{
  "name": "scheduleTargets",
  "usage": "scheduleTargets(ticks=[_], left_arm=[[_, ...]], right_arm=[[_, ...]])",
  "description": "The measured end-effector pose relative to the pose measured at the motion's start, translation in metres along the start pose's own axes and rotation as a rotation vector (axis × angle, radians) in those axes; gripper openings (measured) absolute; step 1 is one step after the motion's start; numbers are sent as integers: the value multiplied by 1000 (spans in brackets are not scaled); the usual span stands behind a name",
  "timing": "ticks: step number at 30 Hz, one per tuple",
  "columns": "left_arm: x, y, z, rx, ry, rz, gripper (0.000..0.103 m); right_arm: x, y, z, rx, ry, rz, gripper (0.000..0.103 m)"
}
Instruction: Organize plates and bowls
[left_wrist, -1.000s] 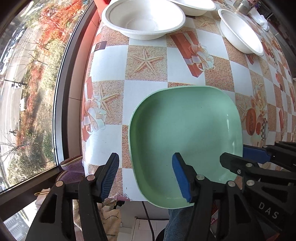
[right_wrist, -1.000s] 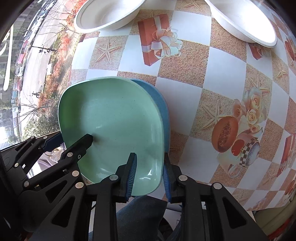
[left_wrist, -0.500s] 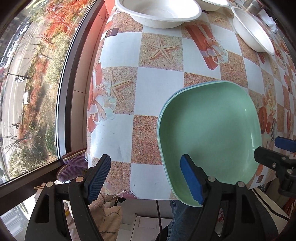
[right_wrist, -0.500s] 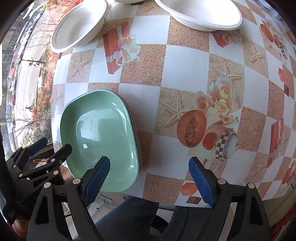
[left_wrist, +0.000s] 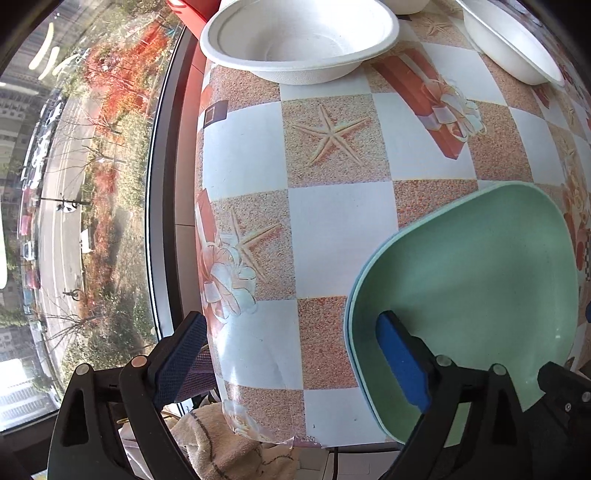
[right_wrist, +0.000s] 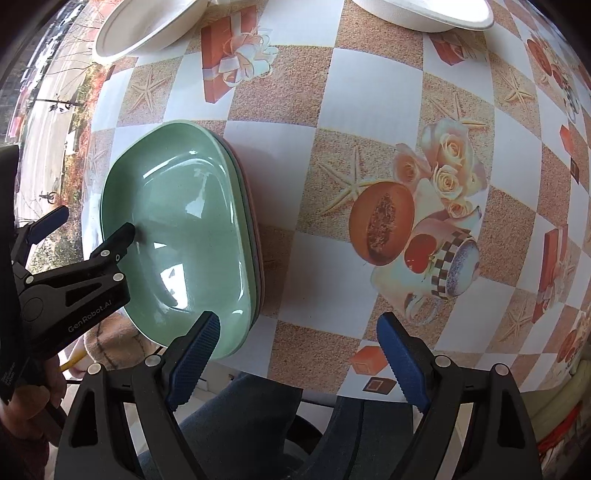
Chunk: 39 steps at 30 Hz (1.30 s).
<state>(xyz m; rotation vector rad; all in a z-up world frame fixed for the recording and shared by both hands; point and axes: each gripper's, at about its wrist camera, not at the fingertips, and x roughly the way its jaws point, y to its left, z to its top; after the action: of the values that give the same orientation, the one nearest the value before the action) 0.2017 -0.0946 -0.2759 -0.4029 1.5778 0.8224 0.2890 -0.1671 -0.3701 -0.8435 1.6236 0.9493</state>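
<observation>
Both of my tongs have let go and pulled back since a second ago: then the right pair was pinched on the green plate's near rim, and now the right tongs (right_wrist: 295, 354) stand wide and hold nothing, just off the bench's near edge. My left tongs (left_wrist: 291, 354) are wide too, one pad hanging over the green plate (right_wrist: 177, 232) without gripping it. That plate sits nested on the plate stack (right_wrist: 255, 258), blue and pinkish rims showing beneath it, at the near left corner of the bench (right_wrist: 369, 92), its near end overhanging the edge. Its long axis runs from the near edge toward the far side. Farther on, the white bowls wait apart from one another: the left bowl (left_wrist: 299, 37) by the window-side edge, straight ahead of my left tongs, and the right bowl (right_wrist: 424, 14) toward the far side, ahead of my right. I judge the left arm is the nearer for the window-side bowl.
</observation>
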Motion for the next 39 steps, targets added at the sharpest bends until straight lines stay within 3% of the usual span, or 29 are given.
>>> scheduleTargets(ticks=[5,12,18,28,33,39], left_arm=[[5,10,-5,31,-16,30,95],[-3,37,-18,5,-28,5,95],[-26,40,-18,-19,-54,-99,95],[-86,-29,26,-21,-84,-309,95],[-103,-70,77,-124,-59,-316,95],[-74,-85,127,-277,-18,-260,95]], right_arm=[[7,14,7,-4,32,108,88],[23,50,1,-91,62,236,88],[4,23,1,-28,-24,180,88],[-62,-86,22,198,-201,43,88],[-82,-119,53,202,-244,13,88],[-95,-141,104,169,-263,3,88]])
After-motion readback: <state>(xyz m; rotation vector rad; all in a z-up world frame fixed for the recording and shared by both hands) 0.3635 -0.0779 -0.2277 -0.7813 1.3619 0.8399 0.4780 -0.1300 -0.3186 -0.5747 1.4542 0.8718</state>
